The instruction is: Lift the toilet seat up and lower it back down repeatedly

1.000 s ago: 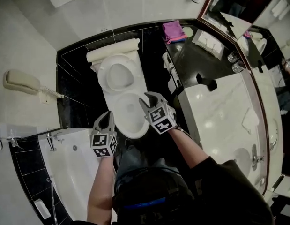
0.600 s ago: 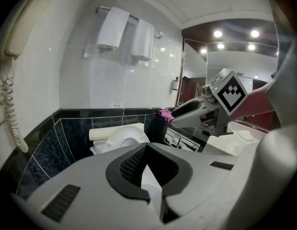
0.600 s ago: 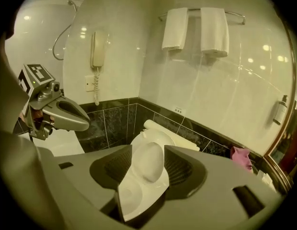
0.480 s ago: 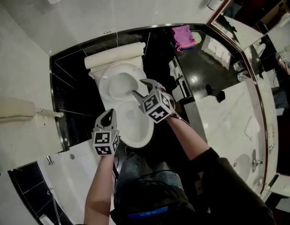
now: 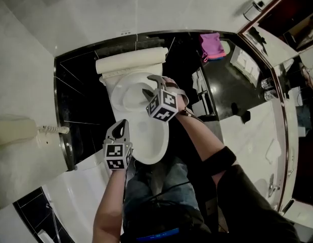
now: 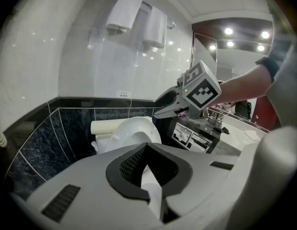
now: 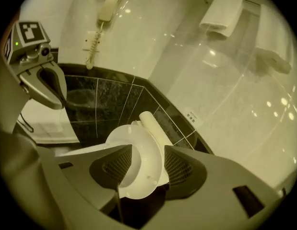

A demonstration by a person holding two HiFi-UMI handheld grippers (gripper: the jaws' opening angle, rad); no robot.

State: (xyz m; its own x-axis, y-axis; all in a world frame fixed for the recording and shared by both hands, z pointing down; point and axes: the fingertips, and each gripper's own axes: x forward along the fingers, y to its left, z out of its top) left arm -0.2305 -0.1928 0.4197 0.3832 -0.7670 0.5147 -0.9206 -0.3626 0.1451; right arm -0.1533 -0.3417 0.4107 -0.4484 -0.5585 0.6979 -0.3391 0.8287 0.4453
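The white toilet seat (image 5: 116,94) stands raised against the cream tank (image 5: 131,62), above the open bowl (image 5: 148,138). My right gripper (image 5: 147,85) is at the seat's right rim. In the right gripper view the seat (image 7: 149,178) shows its underside, and its edge lies between the jaws of my right gripper (image 7: 148,150). Those jaws have just been opening and stand wide, with the pads off the rim. My left gripper (image 5: 122,123) hangs over the bowl's left front edge, shut and empty; in its own view the left gripper (image 6: 146,145) points at the seat (image 6: 134,128).
A dark counter (image 5: 232,92) with a pink cloth (image 5: 213,44) runs along the right. A wall phone (image 5: 14,130) hangs at the left and a white bathtub (image 5: 70,196) lies at the lower left. Towels (image 6: 124,11) hang above the toilet. The person's legs stand before the bowl.
My right gripper has gone from above the bowl up to the raised seat's rim, rolling as it went, and its jaws have spread. The left gripper has moved forward to the bowl's edge.
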